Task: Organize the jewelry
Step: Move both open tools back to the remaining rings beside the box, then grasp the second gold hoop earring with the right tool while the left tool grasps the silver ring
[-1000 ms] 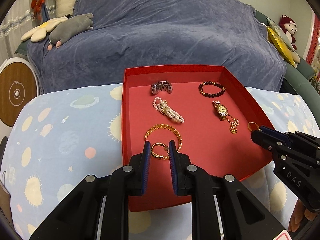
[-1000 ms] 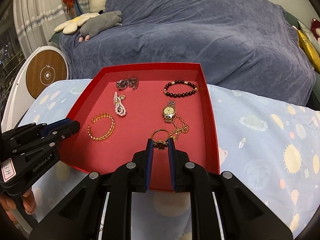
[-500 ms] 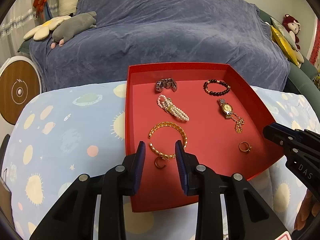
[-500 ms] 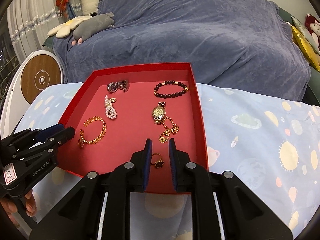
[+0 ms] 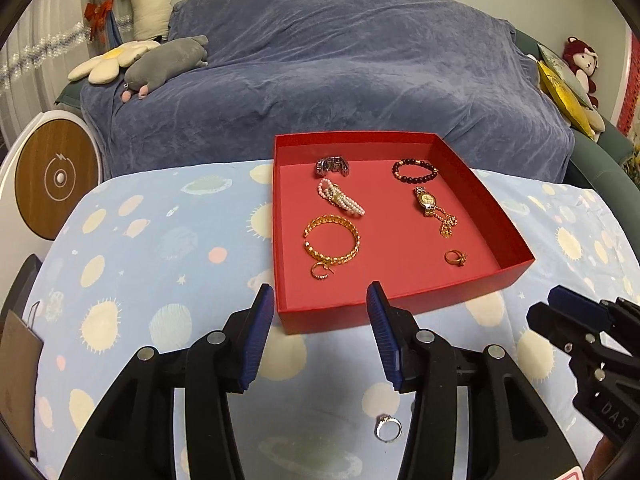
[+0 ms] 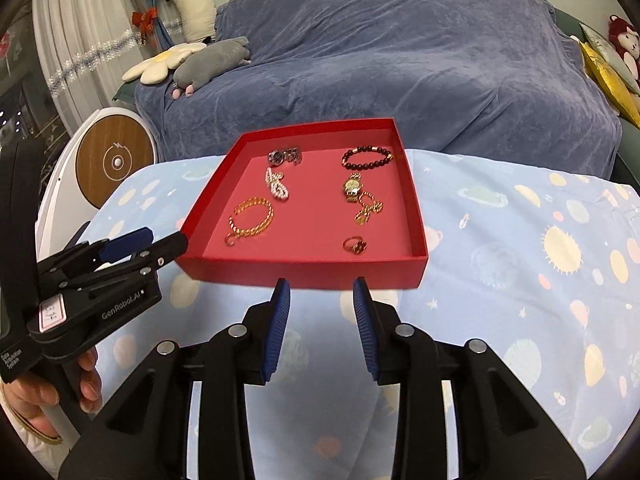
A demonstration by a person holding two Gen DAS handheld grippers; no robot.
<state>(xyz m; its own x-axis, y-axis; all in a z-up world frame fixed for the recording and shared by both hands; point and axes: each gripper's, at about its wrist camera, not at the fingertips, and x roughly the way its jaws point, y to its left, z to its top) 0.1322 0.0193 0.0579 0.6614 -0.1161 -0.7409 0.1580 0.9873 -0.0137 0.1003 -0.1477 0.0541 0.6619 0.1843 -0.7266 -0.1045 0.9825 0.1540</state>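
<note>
Jewelry lay in the red tray [image 5: 516,236]: on the left a gold bangle [image 5: 331,240] and small hoop [image 5: 320,271], light, hard and slippery, probably best pinched across the band; on the right a watch [image 5: 426,201] and gold ring [image 5: 456,257]. A silver ring [image 5: 387,427] sat outside on the soft, yielding planet-print cloth [image 5: 160,240], before a blue-draped sofa [image 5: 340,72]. Left gripper [image 5: 322,316] and right gripper [image 6: 322,304] hung short of the tray, jaws opening, nothing between them.

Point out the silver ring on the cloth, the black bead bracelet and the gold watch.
silver ring [image 5: 388,428]: left wrist view, on its band, outside the tray.
black bead bracelet [image 5: 414,178]: left wrist view, on its near row of beads.
gold watch [image 6: 352,186]: right wrist view, on its dial.
</note>
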